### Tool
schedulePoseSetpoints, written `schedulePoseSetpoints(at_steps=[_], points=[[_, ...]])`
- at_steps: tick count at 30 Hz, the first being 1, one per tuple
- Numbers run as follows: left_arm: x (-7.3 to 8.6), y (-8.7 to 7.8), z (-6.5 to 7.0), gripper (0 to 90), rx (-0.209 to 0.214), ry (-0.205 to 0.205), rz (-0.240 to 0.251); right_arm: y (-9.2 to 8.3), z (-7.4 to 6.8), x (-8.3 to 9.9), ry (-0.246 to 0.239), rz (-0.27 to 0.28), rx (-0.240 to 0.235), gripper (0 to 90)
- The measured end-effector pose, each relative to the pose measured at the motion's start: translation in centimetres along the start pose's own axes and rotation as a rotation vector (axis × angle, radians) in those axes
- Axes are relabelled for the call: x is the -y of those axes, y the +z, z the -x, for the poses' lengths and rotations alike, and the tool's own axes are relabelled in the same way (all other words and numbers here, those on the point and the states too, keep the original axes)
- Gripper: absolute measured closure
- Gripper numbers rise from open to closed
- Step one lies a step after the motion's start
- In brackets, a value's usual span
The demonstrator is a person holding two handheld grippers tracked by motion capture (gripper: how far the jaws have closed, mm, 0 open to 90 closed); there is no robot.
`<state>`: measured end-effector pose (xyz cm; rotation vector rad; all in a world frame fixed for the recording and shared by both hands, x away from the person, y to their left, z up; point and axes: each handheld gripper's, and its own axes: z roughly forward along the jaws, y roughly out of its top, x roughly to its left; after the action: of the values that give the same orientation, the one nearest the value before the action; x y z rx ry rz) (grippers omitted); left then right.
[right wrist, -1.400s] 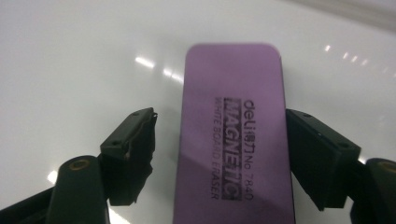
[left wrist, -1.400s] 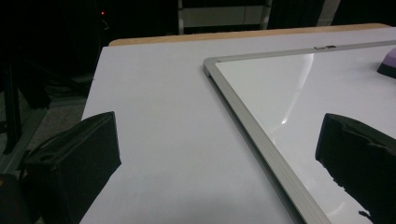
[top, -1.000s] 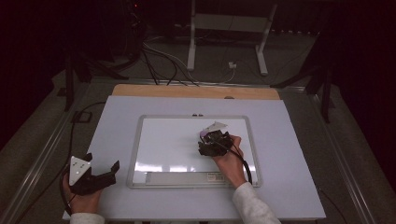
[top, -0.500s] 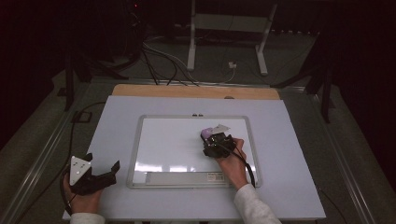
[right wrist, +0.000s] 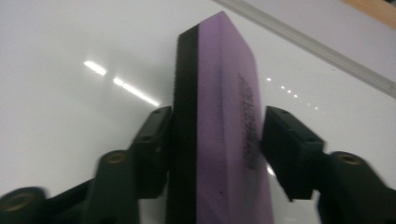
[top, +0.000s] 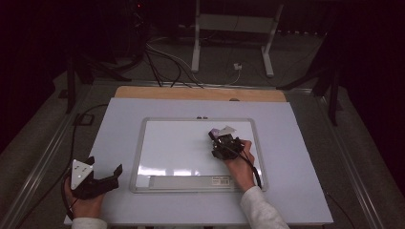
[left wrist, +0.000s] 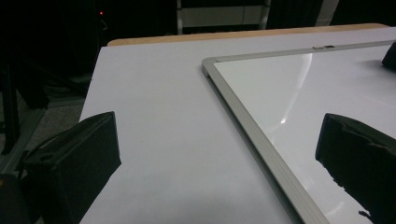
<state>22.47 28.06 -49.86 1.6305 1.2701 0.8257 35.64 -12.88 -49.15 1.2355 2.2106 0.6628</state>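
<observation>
- While you clamp the purple eraser (right wrist: 219, 135) between your right gripper (top: 220, 143)'s jaws, it has slid rightward across the whiteboard (top: 172, 148), suggesting a wiping stroke under way.
- Your left gripper (top: 95, 179) stays parked on the table (top: 296, 191), jaws apart and empty.

A pale lavender-white rectangular worktop (top: 296, 191) is lying under the scene, with a light wooden strip (top: 191, 93) running along its far edge and grey metal rails (top: 38, 162) flanking its sides. Beyond it, on the dim grey floor (top: 296, 78), black cables (top: 162, 67) are trailing toward a small white plug (top: 237, 66), and a white metal stand with two legs (top: 234, 28) is standing in the dark background. A small black square piece (top: 84, 119) is sitting just off the worktop's left edge with a cable running from it.
</observation>
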Motion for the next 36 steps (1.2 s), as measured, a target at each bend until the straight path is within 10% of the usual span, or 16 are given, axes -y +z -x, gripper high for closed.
schedulePoseSetpoints(at_steps=[9, 36], points=[[0.0, 0.0, 0.0, 0.6, 0.0, 0.003, 0.0, -0.7, 0.6, 0.1, 0.039, 0.045, -0.007, 61.1], [0.0, 0.0, 0.0, 0.6, -0.001, 0.004, -0.001, -1.8, 1.2, -0.3, 0.109, 0.118, -0.039, 62.9]])
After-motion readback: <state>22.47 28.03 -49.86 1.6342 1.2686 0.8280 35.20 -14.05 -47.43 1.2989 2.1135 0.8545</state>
